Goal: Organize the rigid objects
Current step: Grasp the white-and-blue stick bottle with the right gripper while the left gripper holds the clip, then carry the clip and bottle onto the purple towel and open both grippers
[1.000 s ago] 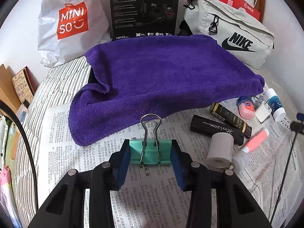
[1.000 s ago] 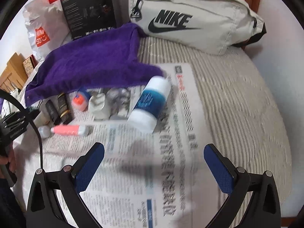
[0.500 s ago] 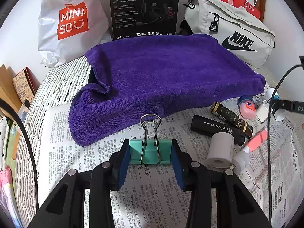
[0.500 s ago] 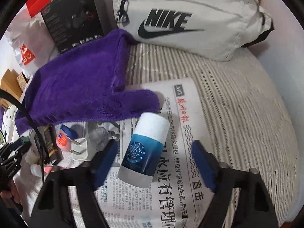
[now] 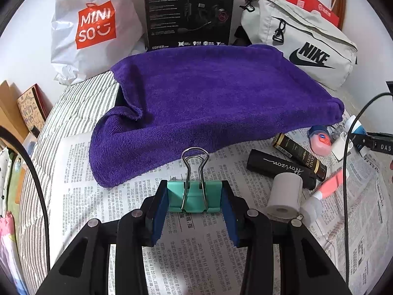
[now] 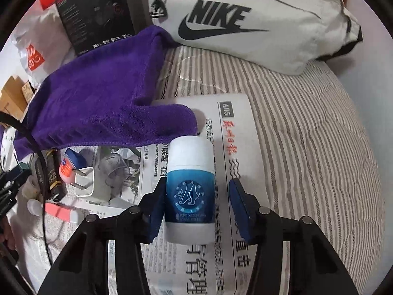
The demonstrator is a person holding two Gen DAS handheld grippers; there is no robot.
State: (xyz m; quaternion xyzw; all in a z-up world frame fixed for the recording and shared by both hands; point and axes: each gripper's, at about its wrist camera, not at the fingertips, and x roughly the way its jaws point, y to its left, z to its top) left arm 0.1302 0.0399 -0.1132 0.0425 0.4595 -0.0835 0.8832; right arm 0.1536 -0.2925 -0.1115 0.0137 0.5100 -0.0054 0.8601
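Note:
My left gripper [image 5: 195,204] is shut on a teal binder clip [image 5: 194,196], held just above the newspaper [image 5: 98,184]. My right gripper [image 6: 199,201] is open around a white and blue bottle [image 6: 189,189] lying on the newspaper [image 6: 245,258]; the left pad touches the bottle, the right pad stands apart from it. The bottle's end also shows in the left wrist view [image 5: 355,125], behind the right gripper's body.
A purple towel [image 5: 208,103] covers the middle. Right of it lie two dark tubes [image 5: 280,167], a grey tape roll [image 5: 285,196], a pink tube [image 5: 329,184], a pink jar [image 5: 319,140] and a white plug [image 6: 84,182]. A Nike bag [image 6: 245,24], black box [image 5: 189,12] and Miniso bag [image 5: 93,29] stand behind.
My right gripper has moved forward and down onto the bottle and narrowed around it. My left gripper has stayed put with the clip.

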